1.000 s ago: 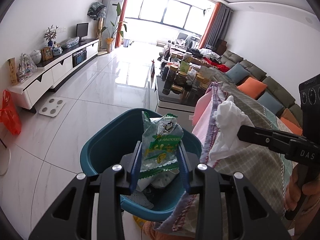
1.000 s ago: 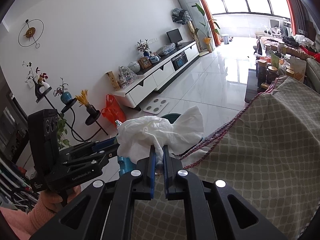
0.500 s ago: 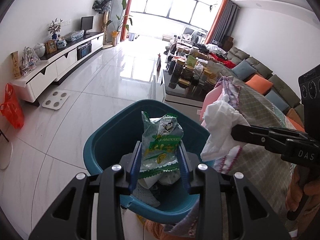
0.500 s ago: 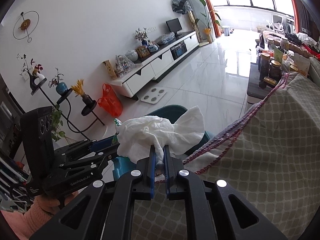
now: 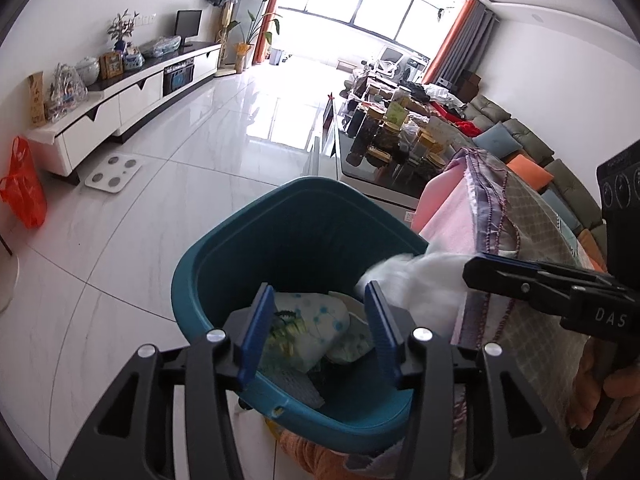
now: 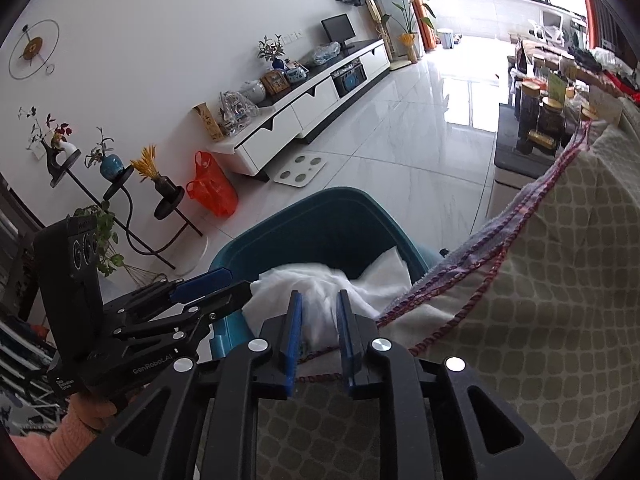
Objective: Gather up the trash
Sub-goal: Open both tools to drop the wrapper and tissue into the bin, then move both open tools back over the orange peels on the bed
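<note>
A teal trash bin (image 5: 224,232) stands on the white floor below both grippers. My left gripper (image 5: 318,332) hangs over its near rim with the jaws opening and nothing pressed between the pads. The green snack bag (image 5: 286,330) lies inside the bin on other wrappers. My right gripper (image 6: 320,320) sits at the right rim of the bin (image 6: 280,220), jaws opening. A blurred white tissue (image 6: 316,288) lies loose between its parted pads and spills over the rim. From the left wrist view the tissue (image 5: 416,284) hangs just ahead of the right gripper (image 5: 474,268).
A checked cloth (image 6: 540,280) with a red-stitched edge drapes beside the bin on the right. Behind it stands a coffee table (image 5: 384,136) crowded with jars. A white TV cabinet (image 5: 120,100), an orange bag (image 5: 24,192) and a floor scale (image 5: 114,170) lie to the left.
Both grippers sank toward the bin. The left jaws widened and the green bag fell into the bin. The right jaws parted and the tissue dropped lower over the rim.
</note>
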Motion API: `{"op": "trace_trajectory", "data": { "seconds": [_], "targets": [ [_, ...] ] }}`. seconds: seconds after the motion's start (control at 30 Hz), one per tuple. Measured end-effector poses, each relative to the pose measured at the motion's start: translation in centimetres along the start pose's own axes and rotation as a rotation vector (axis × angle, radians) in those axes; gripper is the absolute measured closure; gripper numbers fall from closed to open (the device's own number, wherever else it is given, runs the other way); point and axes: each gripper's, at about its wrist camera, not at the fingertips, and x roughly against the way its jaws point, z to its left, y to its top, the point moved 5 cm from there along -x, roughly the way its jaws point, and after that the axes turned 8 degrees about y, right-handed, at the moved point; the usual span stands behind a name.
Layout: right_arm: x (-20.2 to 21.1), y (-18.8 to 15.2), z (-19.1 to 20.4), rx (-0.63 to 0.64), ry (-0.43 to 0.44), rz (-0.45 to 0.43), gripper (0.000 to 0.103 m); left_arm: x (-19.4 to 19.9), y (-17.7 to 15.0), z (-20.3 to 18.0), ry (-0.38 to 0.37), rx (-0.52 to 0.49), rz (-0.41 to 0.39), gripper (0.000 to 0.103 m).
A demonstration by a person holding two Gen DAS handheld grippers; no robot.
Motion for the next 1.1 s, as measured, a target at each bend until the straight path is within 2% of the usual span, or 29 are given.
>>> {"op": "trace_trajectory", "data": {
  "seconds": [0.27,0.53,0.8,1.1],
  "targets": [
    [1.1,-0.2,-0.4,-0.024,0.025,-0.026,0.075,1.3,0.0,0.0,-0.002,0.004,-0.035,0.055],
    [5.2,-1.6,-0.6,-0.018,0.030,-0.103,0.069,5.0,0.2,-2.7,-0.064,-0.042,-0.117,0.050],
    [12.5,-4.1,-2.5,-0.039,-0.030,-0.226,0.065,8.3,-1.4,-10.4,-0.229,-0.178,-0.166,0.047],
    [22.8,-10.3,-6.9,-0.150,-0.199,-0.378,0.063,9.1,-5.4,-21.5,-0.433,-0.367,-0.114,0.046]
  ]
}}
